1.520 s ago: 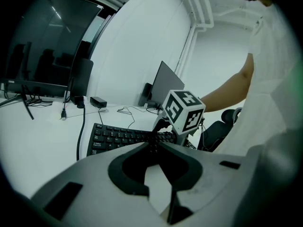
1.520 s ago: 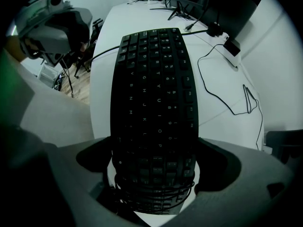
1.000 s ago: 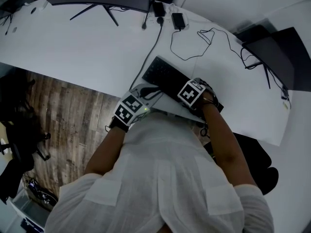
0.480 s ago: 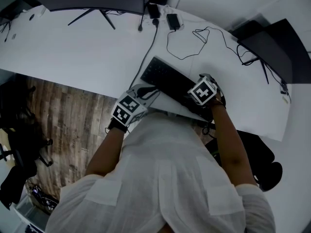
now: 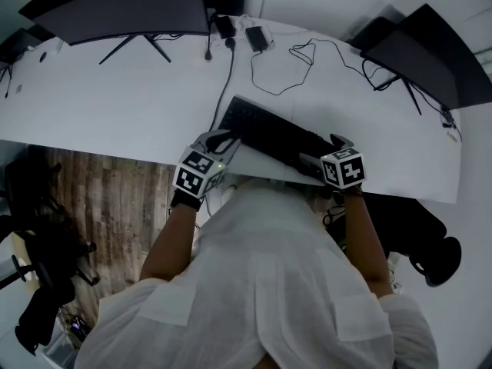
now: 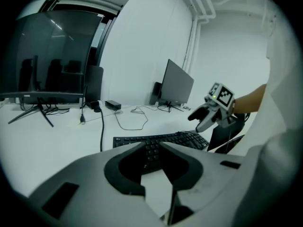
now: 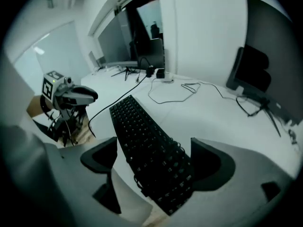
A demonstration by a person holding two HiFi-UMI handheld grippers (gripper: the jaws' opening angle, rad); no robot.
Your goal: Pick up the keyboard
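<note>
The black keyboard (image 5: 269, 135) lies slanted on the white desk (image 5: 115, 91), close to its near edge. My left gripper (image 5: 221, 140) hovers at the keyboard's left end, shut, with nothing seen between its tips (image 6: 151, 144). In the left gripper view the keyboard (image 6: 161, 141) lies just beyond them. My right gripper (image 5: 323, 151) straddles the keyboard's right end, tilted steeply down. In the right gripper view its jaws (image 7: 154, 162) are wide and closing. The keyboard (image 7: 151, 150) lies between them, with a gap to each pad. A thin coiled cable rests across that end.
A curved monitor (image 5: 131, 10) stands at the back left, another monitor (image 5: 419, 52) at the right. A black cable (image 5: 223, 91), power adaptors (image 5: 257, 37) and a looped wire (image 5: 284, 83) lie behind the keyboard. Wooden floor (image 5: 92, 191) and a dark chair (image 5: 427, 237) show below the desk edge.
My right gripper has slid along the keyboard to its right end, risen and rolled over. The left gripper has stayed at the left end.
</note>
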